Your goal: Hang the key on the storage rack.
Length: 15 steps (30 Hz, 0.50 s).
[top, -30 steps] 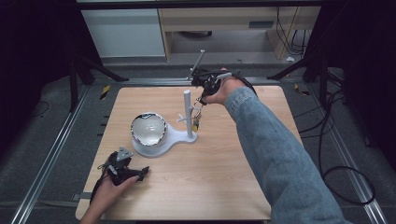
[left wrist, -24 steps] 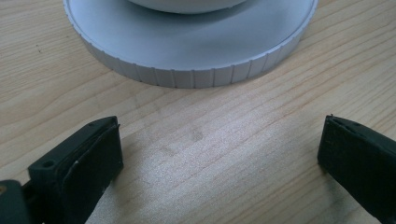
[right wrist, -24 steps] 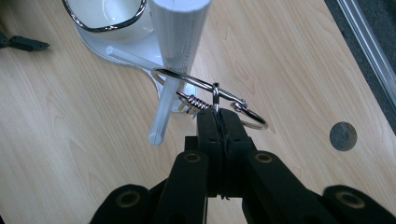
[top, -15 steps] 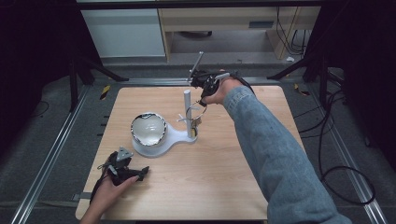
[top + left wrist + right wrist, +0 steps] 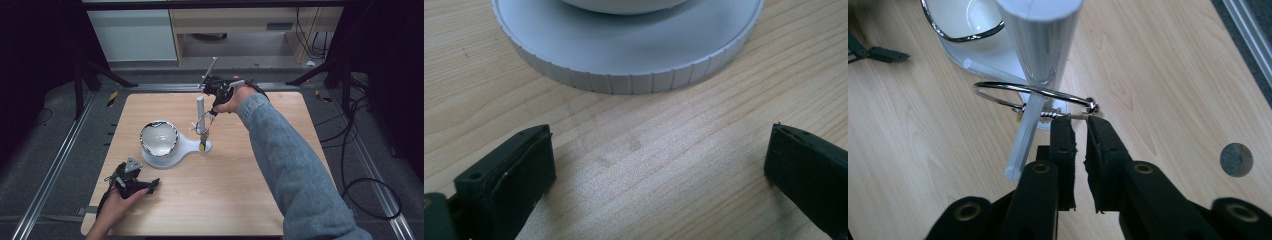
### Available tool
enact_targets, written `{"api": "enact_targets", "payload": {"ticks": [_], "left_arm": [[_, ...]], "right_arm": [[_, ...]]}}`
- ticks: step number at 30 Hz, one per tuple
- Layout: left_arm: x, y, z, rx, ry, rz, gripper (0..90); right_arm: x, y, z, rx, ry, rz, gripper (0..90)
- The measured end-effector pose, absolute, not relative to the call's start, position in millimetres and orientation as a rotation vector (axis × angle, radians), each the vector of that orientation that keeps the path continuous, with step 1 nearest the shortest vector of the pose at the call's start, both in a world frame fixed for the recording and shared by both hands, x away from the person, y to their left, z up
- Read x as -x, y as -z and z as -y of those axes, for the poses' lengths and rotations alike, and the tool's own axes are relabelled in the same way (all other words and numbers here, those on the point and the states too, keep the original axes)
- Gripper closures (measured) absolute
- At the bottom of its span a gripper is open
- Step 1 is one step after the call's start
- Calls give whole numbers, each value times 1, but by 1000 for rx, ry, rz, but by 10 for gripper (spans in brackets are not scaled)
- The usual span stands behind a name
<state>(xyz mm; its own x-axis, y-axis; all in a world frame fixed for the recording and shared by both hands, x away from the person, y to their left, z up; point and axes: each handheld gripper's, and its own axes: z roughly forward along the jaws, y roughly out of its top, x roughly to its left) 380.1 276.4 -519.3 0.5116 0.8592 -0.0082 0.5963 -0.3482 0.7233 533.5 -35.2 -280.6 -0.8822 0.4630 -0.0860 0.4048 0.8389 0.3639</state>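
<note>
Pinching the near edge of a thin metal ring point(image 5: 1034, 98), the right gripper point(image 5: 1079, 122) has its jaws drawn almost together on the wire beside a small coiled section, with only a narrow slit showing between the pads. That ring sits around the white upright post point(image 5: 1040, 40) of a white stand point(image 5: 186, 146), roughly partway up the post, and a slim white crossbar point(image 5: 1024, 136) slants beneath it. On the stand's wide round end sits a white bowl with a shiny rim point(image 5: 159, 138). The left gripper point(image 5: 659, 165) rests low on the wooden table point(image 5: 280, 130) at the near left, jaws spread wide and holding nothing, pointed at the ribbed edge of the stand's base point(image 5: 624, 82). The grip looks marginal (just the pad tips on a thin wire), so a tug could let the ring slip free and drop down the post. Pulling sideways rather than straight up could also snag it on the post or crossbar and tip the unbraced stand, bowl included.
</note>
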Motion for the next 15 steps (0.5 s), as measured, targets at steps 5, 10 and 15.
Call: {"api": "enact_targets", "payload": {"ticks": [5, 10, 15], "left_arm": [[-380, 519, -276, -2074, -496, -1184, 0], [-380, 519, -276, -2075, -497, -1184, 0], [-380, 519, -276, -2075, -496, -1184, 0]], "right_arm": [[-532, 273, 42, -686, -537, -2809, 739], [-532, 268, 49, -702, -571, -2754, 620], [-532, 264, 54, -719, -596, -2703, 520]]}}
